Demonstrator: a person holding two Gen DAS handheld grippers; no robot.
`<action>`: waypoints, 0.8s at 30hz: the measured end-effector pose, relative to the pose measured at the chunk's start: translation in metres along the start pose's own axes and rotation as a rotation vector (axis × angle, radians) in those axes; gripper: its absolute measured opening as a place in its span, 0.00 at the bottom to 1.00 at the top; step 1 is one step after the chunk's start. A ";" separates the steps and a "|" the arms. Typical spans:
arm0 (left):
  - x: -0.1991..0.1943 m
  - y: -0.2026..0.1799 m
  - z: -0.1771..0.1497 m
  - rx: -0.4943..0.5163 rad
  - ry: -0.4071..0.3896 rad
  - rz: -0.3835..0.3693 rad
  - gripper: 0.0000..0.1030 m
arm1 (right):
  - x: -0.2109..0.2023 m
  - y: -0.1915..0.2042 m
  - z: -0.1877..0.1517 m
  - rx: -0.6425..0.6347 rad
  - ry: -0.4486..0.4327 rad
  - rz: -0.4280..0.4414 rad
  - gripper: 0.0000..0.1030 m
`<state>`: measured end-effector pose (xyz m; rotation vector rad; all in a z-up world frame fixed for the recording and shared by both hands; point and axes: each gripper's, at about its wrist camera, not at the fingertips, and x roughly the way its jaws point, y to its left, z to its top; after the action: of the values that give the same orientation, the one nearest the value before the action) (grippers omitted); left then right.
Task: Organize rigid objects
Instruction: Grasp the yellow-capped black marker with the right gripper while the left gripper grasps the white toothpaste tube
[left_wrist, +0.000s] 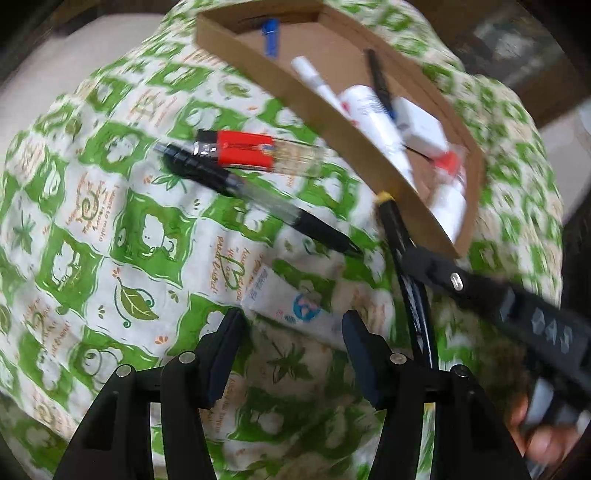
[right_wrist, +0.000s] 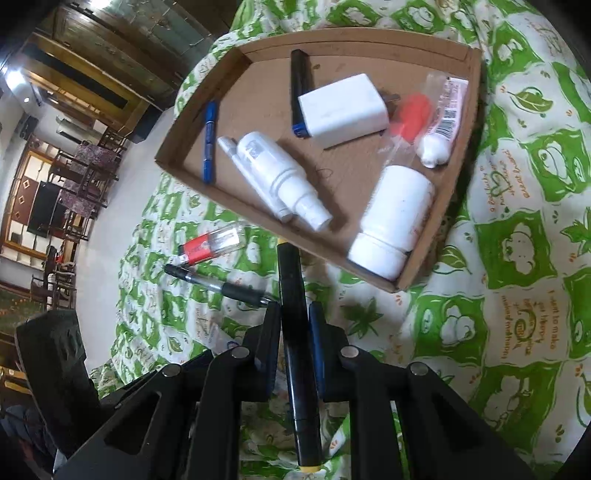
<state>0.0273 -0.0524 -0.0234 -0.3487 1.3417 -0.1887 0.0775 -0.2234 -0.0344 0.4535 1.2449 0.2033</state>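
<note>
My right gripper (right_wrist: 293, 314) is shut on a black marker with yellow ends (right_wrist: 293, 332), its tip just short of the cardboard tray's near wall (right_wrist: 314, 245). The marker (left_wrist: 397, 236) and right gripper (left_wrist: 424, 262) also show in the left wrist view. The tray (left_wrist: 332, 122) holds white bottles (right_wrist: 280, 181), a white charger (right_wrist: 341, 109), a blue pen (right_wrist: 209, 142) and other small items. My left gripper (left_wrist: 291, 325) is open just above a white tube (left_wrist: 291, 306). A black pen (left_wrist: 258, 199) and a red-labelled clear lighter (left_wrist: 255, 151) lie on the cloth.
A green-and-white patterned cloth (left_wrist: 92, 221) covers the surface. In the right wrist view, chairs (right_wrist: 85, 173) and wooden furniture stand in the room to the left. The other gripper's body (right_wrist: 51, 369) is at lower left.
</note>
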 end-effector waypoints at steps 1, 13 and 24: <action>0.002 0.000 0.003 -0.029 -0.004 0.008 0.58 | 0.000 -0.001 0.001 0.004 0.003 0.000 0.15; 0.004 -0.030 0.011 0.121 -0.026 0.149 0.36 | -0.002 -0.017 0.002 0.053 0.036 0.017 0.15; -0.040 0.038 0.044 0.059 -0.062 0.077 0.07 | 0.003 -0.005 -0.003 0.004 0.084 0.075 0.15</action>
<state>0.0590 0.0029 0.0081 -0.2506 1.2837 -0.1515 0.0755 -0.2260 -0.0393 0.5001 1.3113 0.2856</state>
